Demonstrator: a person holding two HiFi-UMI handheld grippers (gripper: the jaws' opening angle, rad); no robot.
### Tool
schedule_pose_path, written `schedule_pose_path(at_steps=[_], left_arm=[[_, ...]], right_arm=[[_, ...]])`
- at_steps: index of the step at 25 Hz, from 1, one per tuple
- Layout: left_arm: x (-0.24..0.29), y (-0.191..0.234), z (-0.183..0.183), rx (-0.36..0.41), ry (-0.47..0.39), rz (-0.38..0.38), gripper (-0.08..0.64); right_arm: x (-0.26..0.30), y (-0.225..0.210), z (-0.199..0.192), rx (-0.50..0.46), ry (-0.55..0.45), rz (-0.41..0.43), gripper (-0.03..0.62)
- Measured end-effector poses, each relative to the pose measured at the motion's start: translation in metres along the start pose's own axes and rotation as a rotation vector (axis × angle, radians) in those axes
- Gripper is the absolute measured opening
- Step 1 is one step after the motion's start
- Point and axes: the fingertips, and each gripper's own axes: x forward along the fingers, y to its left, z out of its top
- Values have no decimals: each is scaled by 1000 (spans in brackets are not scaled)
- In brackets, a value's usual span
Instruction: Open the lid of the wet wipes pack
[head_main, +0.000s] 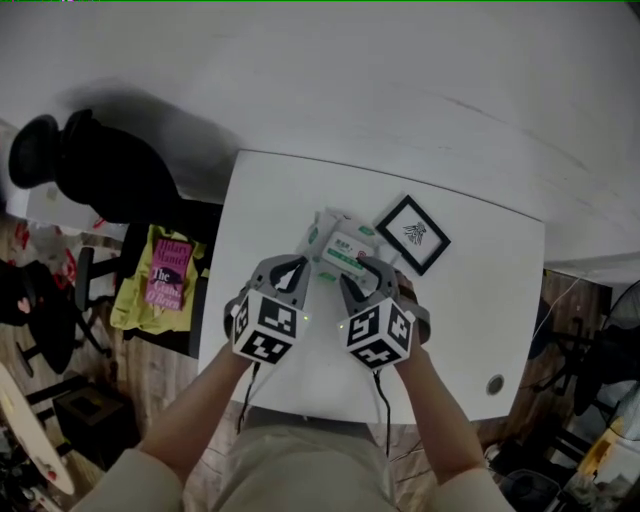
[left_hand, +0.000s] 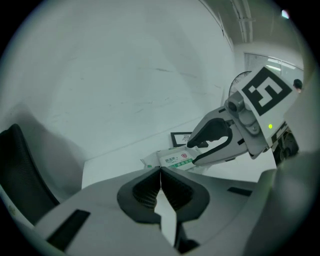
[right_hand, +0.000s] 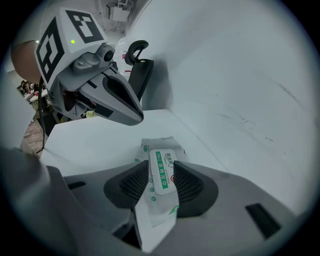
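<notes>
White table (head_main: 268, 200); white-green wipes pack (right_hand: 161, 152) clamped in right claw (right_hand: 161, 171)

A white bench (head_main: 480, 330) stands against a pale, bare wall (head_main: 400, 70), with a round cable hole (head_main: 495, 384) near its right front corner. To its left are a black chair (head_main: 95, 165), which throws a shadow on the wall, and a pink book (head_main: 170, 270). The wood-plank floor (head_main: 135, 385) is cluttered with dark items. The light is dim.
</notes>
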Motion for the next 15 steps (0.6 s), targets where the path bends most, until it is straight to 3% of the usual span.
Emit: schedule_pose_path(at_steps=[5, 15], left_arm=[[28, -2, -24, -18, 50, -55, 21], [60, -2, -51, -22, 108, -95, 21]], right_arm=[[23, 3, -9, -6, 38, 9, 163], [44, 7, -18, -97, 95, -4, 151]])
